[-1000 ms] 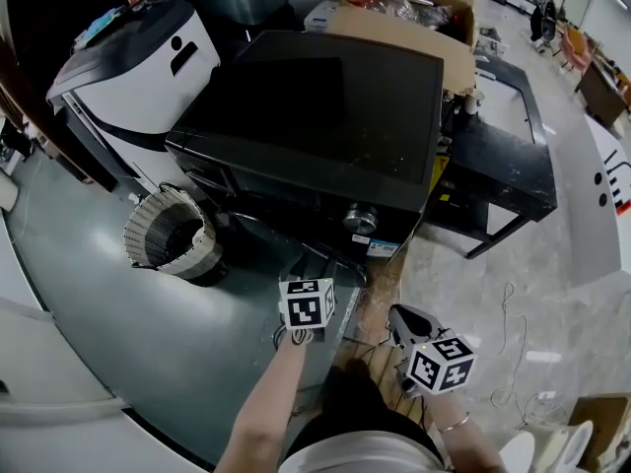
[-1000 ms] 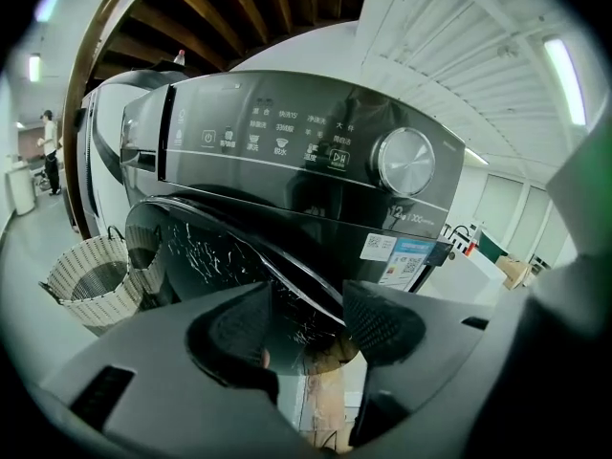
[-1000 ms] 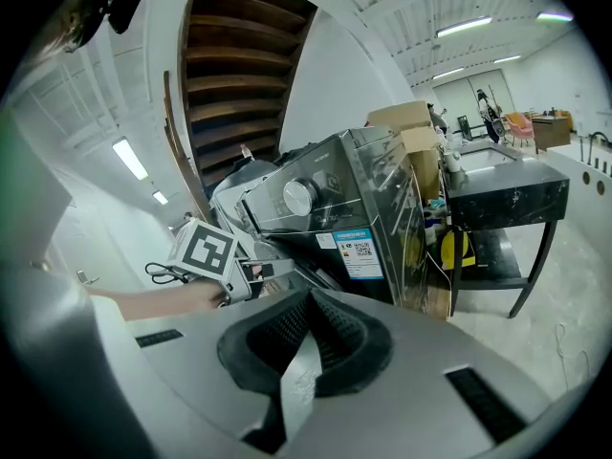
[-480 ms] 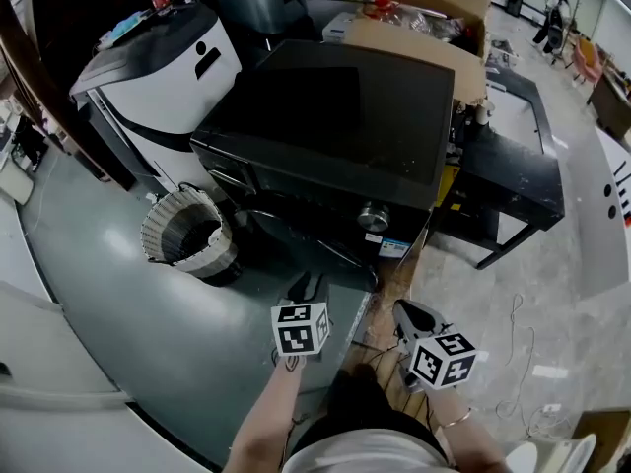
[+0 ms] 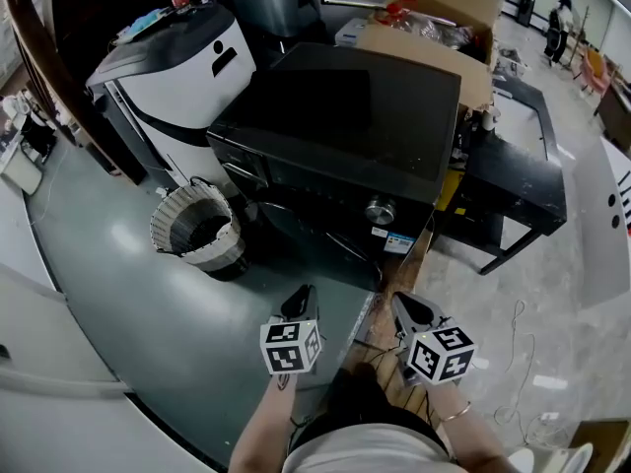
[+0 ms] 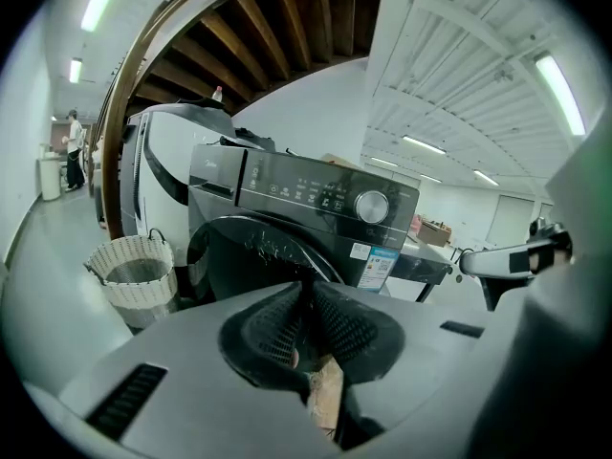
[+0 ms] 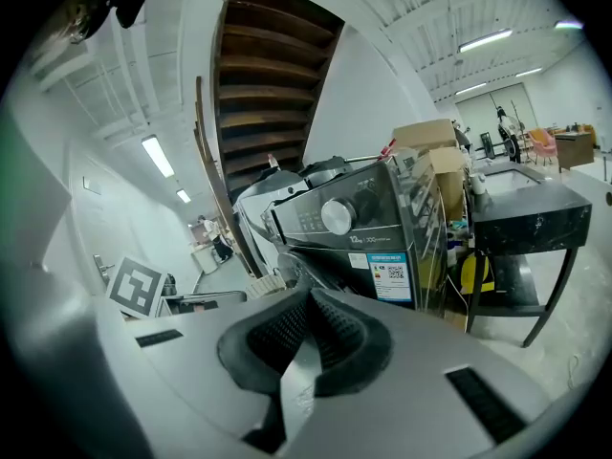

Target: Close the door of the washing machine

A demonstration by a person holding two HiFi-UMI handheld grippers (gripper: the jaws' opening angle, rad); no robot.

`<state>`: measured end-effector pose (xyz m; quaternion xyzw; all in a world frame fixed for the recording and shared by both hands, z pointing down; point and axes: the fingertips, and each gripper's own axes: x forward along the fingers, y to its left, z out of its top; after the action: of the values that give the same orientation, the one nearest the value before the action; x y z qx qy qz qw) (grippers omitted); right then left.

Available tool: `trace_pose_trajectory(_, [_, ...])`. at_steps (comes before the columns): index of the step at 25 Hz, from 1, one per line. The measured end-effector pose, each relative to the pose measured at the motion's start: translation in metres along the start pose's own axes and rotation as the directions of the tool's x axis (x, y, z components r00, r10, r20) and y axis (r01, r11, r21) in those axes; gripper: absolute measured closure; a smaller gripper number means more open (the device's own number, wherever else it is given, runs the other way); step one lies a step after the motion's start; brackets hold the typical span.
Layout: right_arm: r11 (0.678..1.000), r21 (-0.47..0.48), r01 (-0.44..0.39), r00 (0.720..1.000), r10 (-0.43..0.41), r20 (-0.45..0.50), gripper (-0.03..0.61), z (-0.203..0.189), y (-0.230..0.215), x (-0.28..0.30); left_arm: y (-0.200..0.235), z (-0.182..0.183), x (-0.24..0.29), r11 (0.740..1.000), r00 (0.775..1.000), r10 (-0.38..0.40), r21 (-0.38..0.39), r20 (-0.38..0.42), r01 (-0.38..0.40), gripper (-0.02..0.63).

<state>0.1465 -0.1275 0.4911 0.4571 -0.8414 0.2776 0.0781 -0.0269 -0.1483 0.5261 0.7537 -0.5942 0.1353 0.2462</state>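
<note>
The black front-loading washing machine stands ahead of me. Its round door lies against the front, below the control panel and dial. My left gripper hangs in the air a short way in front of the door, touching nothing. Its jaws have just been closing and now meet at the tips with nothing between them. To its right, my right gripper is shut and empty too, pointing at the machine's right front corner.
A woven laundry basket stands on the grey floor left of the machine. A white appliance is behind it. A cardboard box and a black side table flank the right side. Cables lie on the floor near my feet.
My left gripper has drawn back from the machine's door towards me and its jaws have come together. The right gripper has risen slightly. The view has shifted a little.
</note>
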Motion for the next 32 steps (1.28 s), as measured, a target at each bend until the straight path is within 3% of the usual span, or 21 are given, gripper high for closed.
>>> trace_pose_trajectory(8, [0.999, -0.035, -0.028, 1.0, 0.028, -0.003, 0.572, -0.003, 0.011, -0.005, 0.012, -0.004, -0.038, 0.998, 0.998, 0.052, -0.039, 0.042, -0.051, 0.581])
trace_pose_trajectory(32, [0.989, -0.122, -0.083, 0.997, 0.082, -0.012, 0.574, -0.002, 0.037, -0.013, 0.016, -0.004, -0.098, 0.993, 0.987, 0.117, 0.0, 0.11, -0.118, 0.581])
